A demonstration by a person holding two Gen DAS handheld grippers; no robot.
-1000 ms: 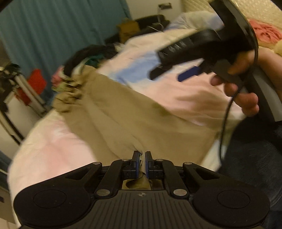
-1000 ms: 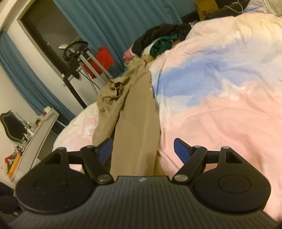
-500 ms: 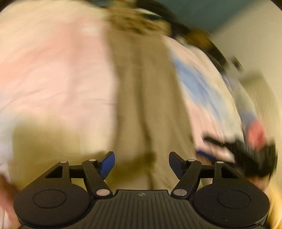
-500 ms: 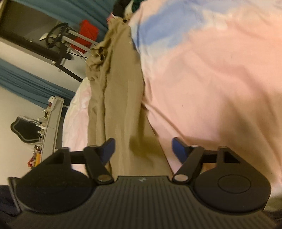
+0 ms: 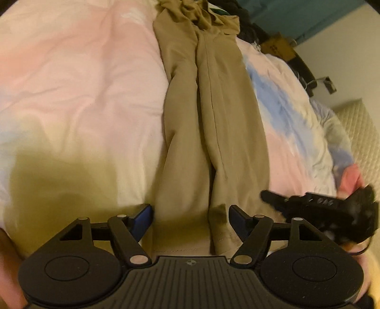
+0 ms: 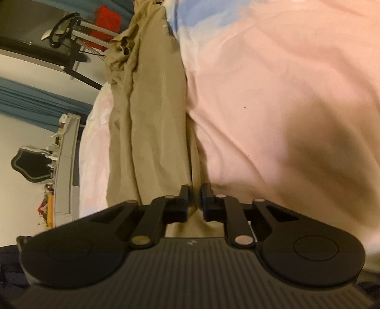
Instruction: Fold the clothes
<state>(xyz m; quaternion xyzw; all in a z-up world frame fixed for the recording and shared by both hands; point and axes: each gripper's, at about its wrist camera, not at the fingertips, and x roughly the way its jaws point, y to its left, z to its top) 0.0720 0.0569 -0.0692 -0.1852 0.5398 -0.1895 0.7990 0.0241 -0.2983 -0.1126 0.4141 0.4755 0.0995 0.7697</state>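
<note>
On the pink, blue and cream tie-dye duvet (image 5: 78,78), the long khaki cotton trousers (image 5: 209,114) lie stretched lengthwise, legs side by side w/ hems at the near edge and the bunched waistband at the far end, next to a dark heap of other clothes (image 5: 244,19). What's changed over the last sec: the left gripper (image 5: 190,217), which was pinched tight on the near hem, now stands wide open, its blue pads either side of the hems and gripping nothing. The right gripper (image 6: 194,198) has gone the other way: it was spread wide, now its jaws are nearly together w/ a ridge of khaki cloth at the right leg's near edge between them; looks like it's nipping the fabric, tho a sliver of gap shows. So the hold has passed from left to right. Judging by that, the trousers are laid out straight and the right side has the hem end, prob. to bring it up toward the waistband, or to tug it flatter. In the left view the right gripper sits just right of the hems, blurred.
</note>
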